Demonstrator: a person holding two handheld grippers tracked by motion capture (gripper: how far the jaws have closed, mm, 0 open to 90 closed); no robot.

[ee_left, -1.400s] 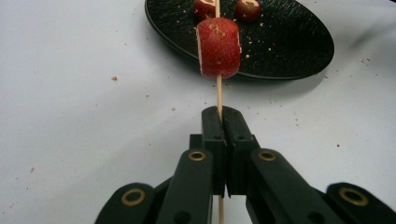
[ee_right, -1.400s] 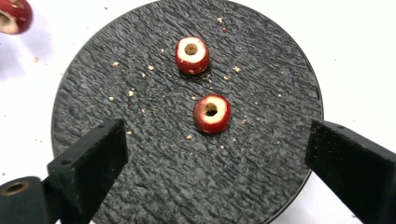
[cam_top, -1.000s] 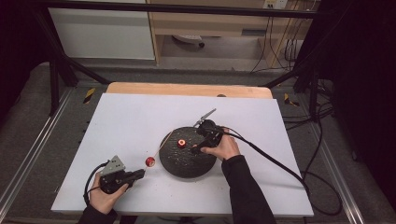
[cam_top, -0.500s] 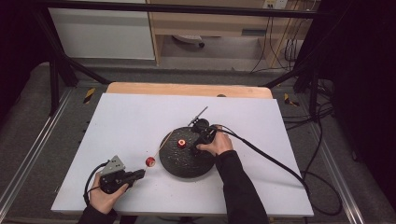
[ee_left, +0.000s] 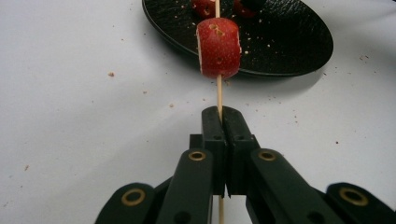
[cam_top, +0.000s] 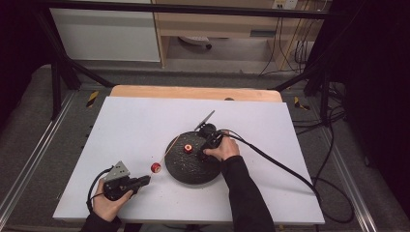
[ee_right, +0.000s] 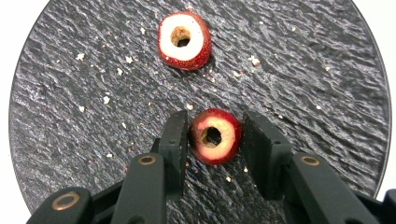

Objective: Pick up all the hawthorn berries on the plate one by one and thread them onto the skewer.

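My left gripper (ee_left: 222,112) is shut on a thin wooden skewer (ee_left: 218,93), and a red fruit piece (ee_left: 218,46) is threaded on the stick ahead of the jaws. It rests low over the white board (cam_top: 121,130), left of the black round plate (cam_top: 193,174). My right gripper (ee_right: 215,130) is over that plate (ee_right: 303,70). Its jaws have just been closing and now sit against both sides of a cored red fruit piece (ee_right: 215,136). A second cored piece (ee_right: 183,40) lies farther along the plate.
Crumbs dot the plate and the board around it. The right gripper's black cable (cam_top: 275,164) trails off to the right across the board. A wooden table edge (cam_top: 193,92) runs along the back, and metal rails flank both sides.
The right hand has edged a little left over the plate. The left hand and its skewer have stayed put.
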